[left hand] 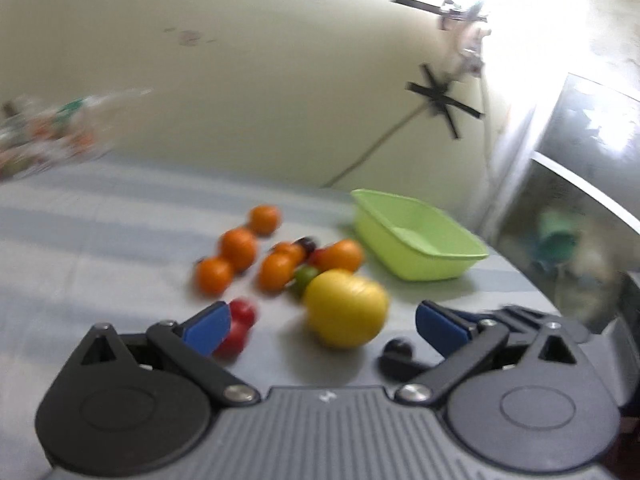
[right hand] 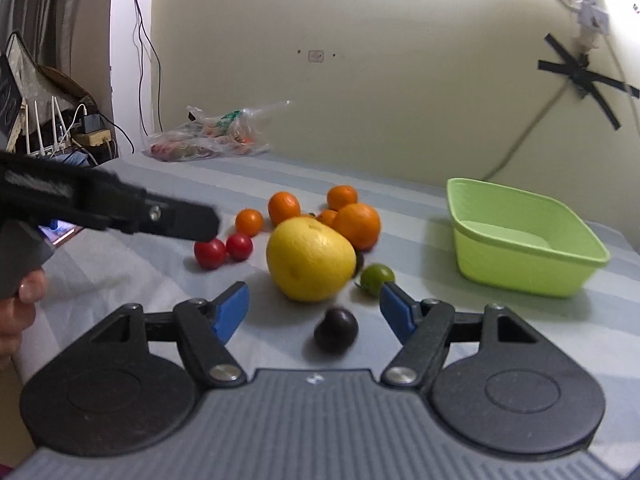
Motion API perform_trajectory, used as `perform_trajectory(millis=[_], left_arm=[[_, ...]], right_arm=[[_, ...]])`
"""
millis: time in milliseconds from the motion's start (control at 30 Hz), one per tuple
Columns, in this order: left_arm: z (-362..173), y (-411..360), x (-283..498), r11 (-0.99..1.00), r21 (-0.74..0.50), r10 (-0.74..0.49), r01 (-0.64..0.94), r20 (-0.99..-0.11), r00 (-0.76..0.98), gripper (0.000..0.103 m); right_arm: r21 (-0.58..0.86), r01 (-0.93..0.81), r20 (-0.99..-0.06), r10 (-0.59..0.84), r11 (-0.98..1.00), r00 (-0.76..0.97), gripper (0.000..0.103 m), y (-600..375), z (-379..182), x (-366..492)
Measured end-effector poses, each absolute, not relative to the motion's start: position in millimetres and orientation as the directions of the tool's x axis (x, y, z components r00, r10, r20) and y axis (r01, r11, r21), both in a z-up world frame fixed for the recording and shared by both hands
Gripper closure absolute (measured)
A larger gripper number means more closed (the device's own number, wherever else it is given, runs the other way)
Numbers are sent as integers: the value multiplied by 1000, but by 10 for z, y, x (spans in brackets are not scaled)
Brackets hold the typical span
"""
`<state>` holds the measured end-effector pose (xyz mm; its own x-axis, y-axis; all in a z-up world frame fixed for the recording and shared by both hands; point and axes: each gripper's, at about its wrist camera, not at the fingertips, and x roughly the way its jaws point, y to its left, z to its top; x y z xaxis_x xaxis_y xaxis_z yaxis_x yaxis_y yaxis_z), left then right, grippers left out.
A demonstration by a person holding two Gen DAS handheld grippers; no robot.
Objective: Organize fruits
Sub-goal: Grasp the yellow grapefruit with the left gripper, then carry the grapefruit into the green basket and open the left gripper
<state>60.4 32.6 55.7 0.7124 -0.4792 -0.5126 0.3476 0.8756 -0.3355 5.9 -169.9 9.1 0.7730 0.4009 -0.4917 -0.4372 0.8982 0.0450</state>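
Sorting fruit: first pick not yet made, green tub [right hand: 520, 240] judged empty.
Both grippers, left gripper [left hand: 320, 322] and right gripper [right hand: 314, 308], are held apart, unloaded; yellow citrus [right hand: 310, 258] lies just ahead of each, dark plum [right hand: 335, 330] between the right fingers; closing on one is judged next.

Striped grey cloth [right hand: 120, 264] carries loose fruits [right hand: 310, 259], green tub [right hand: 524, 240], plastic bag [right hand: 208, 136].

Bare striped cloth [right hand: 420, 216] between clustered fruit and green basin [right hand: 520, 240]; left hand-held gripper [right hand: 176, 220] over tomatoes [right hand: 210, 253].
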Motion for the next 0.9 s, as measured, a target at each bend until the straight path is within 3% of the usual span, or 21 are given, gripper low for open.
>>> perform_trajectory(millis=[167, 300, 433, 500, 700, 900], left_arm=[[441, 169, 1028, 854, -353, -520, 382, -572, 634, 16], [262, 68, 1116, 843, -368, -537, 392, -595, 598, 43], [466, -2, 871, 862, -337, -507, 379, -578, 639, 44], [629, -109, 817, 865, -296, -502, 406, -549, 668, 44], [982, -820, 1201, 831, -227, -549, 507, -477, 686, 43], [786, -1582, 1875, 793, -273, -594, 545, -544, 593, 42]], right_arm=[[100, -452, -532, 432, 886, 729, 30, -1636, 58, 289], [129, -438, -553, 431, 890, 713, 40, -1610, 9, 376], [194, -448, -519, 479, 873, 708, 41, -1705, 81, 264], [159, -457, -461, 476, 875, 749, 41, -1771, 184, 133], [74, -342, -316, 348, 937, 883, 41, -2250, 400, 254], [70, -189, -388, 201, 980, 899, 41, -2807, 273, 735]])
